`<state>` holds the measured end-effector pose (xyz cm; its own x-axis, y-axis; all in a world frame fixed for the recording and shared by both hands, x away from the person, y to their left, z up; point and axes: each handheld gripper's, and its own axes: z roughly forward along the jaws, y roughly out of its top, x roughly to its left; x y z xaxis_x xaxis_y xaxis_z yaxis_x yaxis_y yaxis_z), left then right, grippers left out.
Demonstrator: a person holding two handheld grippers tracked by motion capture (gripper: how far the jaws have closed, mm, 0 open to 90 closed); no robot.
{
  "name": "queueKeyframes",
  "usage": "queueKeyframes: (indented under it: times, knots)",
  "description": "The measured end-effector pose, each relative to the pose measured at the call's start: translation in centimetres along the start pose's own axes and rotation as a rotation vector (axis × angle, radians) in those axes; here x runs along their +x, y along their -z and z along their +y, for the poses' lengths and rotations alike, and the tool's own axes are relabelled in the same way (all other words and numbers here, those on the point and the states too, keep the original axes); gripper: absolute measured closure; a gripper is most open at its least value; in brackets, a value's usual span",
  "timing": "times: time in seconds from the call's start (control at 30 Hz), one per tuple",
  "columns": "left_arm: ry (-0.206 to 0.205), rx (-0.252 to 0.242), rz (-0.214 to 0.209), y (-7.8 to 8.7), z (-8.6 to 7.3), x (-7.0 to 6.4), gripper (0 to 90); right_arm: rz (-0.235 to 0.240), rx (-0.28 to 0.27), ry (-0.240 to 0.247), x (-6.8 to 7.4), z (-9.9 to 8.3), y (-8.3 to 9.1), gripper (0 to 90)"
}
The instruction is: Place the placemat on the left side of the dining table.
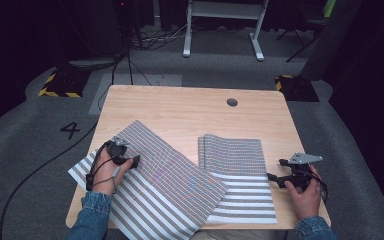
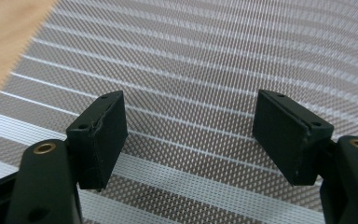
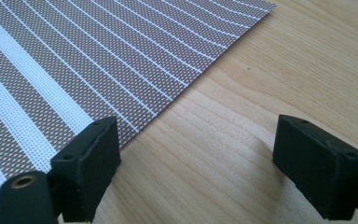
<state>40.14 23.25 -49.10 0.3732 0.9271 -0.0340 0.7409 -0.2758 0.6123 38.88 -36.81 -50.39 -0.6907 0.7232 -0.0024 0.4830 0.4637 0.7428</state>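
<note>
Two striped woven placemats on a wooden table (image 1: 180,107). Left gripper (image 1: 130,161) sits over the left placemat (image 1: 165,175), which lies turned at an angle, its lower right corner overlapping the right placemat (image 1: 237,165). In the left gripper view the left gripper (image 2: 189,135) has its jaws spread wide with nothing between them; the left placemat's weave (image 2: 205,70) runs under and ahead of both jaws, and bare table (image 2: 4,37) shows ahead and off to the side of one jaw. Cannot tell whether the jaw tips touch the mat. The person's left hand (image 1: 107,172) wraps that gripper, denim sleeve (image 1: 90,215) behind it. Right gripper (image 1: 276,170) is just beside the right placemat's right edge, over bare wood, held by the right hand (image 1: 305,195). In the right gripper view the right gripper (image 3: 196,158) is also wide open and holds nothing; the right placemat's edge (image 3: 121,70) runs diagonally ahead of it, passing just by one jaw, while the other jaw stands over plain wood (image 3: 242,93). The right placemat lies flat and square to the table, with a fold or ridge near its far left side. A round cable hole (image 1: 232,102) sits in the table well beyond both grippers. The grippers are well apart, with both mats between them.
</note>
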Motion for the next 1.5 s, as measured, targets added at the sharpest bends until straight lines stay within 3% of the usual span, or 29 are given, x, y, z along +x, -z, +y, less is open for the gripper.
queueKeyframes:
  times: [0.23,0.4,0.6,0.77,0.87,1.03,1.07,1.1,1.2,1.27,1.37,1.43,1.5]
  knots:
    - [-0.019,0.002,-0.009,0.0,0.1,0.1,28.3,0.000,0.000,0.000,0.0,0.0,0.0,15.0]
    - [0.001,0.015,0.000,0.0,0.3,-0.2,31.5,0.000,0.000,-0.001,0.0,0.0,0.0,15.0]
    - [-0.015,-0.009,-0.002,0.2,0.1,-1.2,51.6,0.000,0.002,0.004,0.0,0.0,0.0,15.0]
    - [-0.050,-0.021,-0.016,0.2,0.2,-1.5,80.7,0.000,0.002,0.004,0.0,0.0,0.0,15.0]
    - [-0.106,-0.023,-0.010,0.6,0.4,-1.9,85.6,0.000,0.002,0.004,0.0,0.0,0.0,15.0]
    - [-0.160,-0.090,-0.016,2.0,1.2,-2.2,86.9,0.001,0.002,0.003,0.0,0.0,0.0,15.0]
    - [-0.216,-0.136,0.006,3.2,2.1,-2.5,87.0,0.000,0.002,0.004,-0.1,0.0,0.0,15.1]
    - [-0.243,-0.151,0.016,3.7,2.6,-2.6,87.1,0.001,0.002,0.003,0.0,0.0,0.0,15.0]
    - [-0.338,-0.163,0.035,4.7,4.4,-2.6,87.0,0.001,0.002,0.003,0.0,0.0,0.0,15.0]
    - [-0.413,-0.168,0.058,5.2,5.8,-2.0,86.6,0.000,0.002,0.004,0.0,0.0,0.0,15.0]
    - [-0.476,-0.213,0.055,5.0,7.9,-0.9,85.9,0.000,0.002,0.004,0.0,0.0,0.0,15.0]
    - [-0.529,-0.273,0.075,4.1,9.4,0.1,78.5,0.001,0.002,0.003,0.0,0.0,0.0,15.0]
    - [-0.505,-0.339,0.137,2.9,10.5,1.2,56.7,0.000,0.002,0.003,0.0,0.0,0.0,15.1]
